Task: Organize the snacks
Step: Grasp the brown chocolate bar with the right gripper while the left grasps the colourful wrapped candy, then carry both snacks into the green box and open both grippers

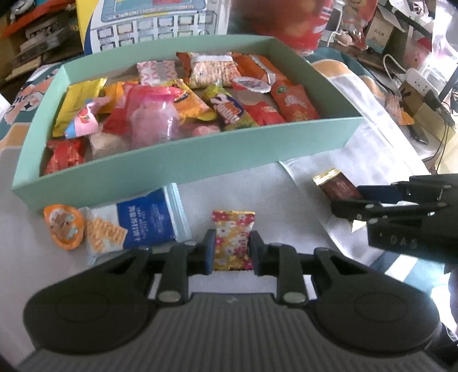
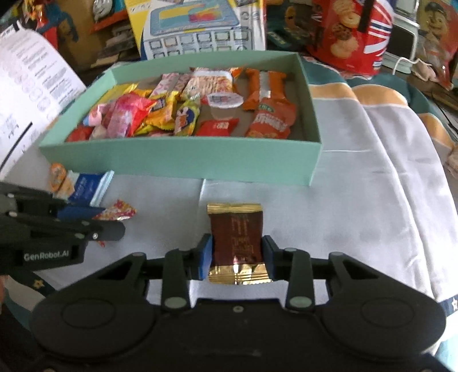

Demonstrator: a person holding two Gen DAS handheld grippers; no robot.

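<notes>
A mint-green box [image 1: 177,160] [image 2: 183,158] holds several wrapped snacks. My left gripper [image 1: 232,251] is shut on a floral red-and-gold candy packet [image 1: 233,240], in front of the box; the packet also shows in the right wrist view [image 2: 118,213]. My right gripper [image 2: 237,257] is shut on a dark brown packet with gold ends [image 2: 237,237], seen at the right in the left wrist view [image 1: 335,184]. A blue-and-white cracker packet [image 1: 134,226] [image 2: 84,187] and an orange jelly cup [image 1: 64,226] [image 2: 57,173] lie on the white cloth by the box's front left corner.
A white cloth [image 2: 372,186] covers the table. Behind the box stand a printed toy carton [image 2: 194,25], a red cookie bag [image 2: 349,34] and clutter. A printed paper sheet [image 2: 31,77] lies at the left. Cables and a power strip [image 1: 420,83] sit at the far right.
</notes>
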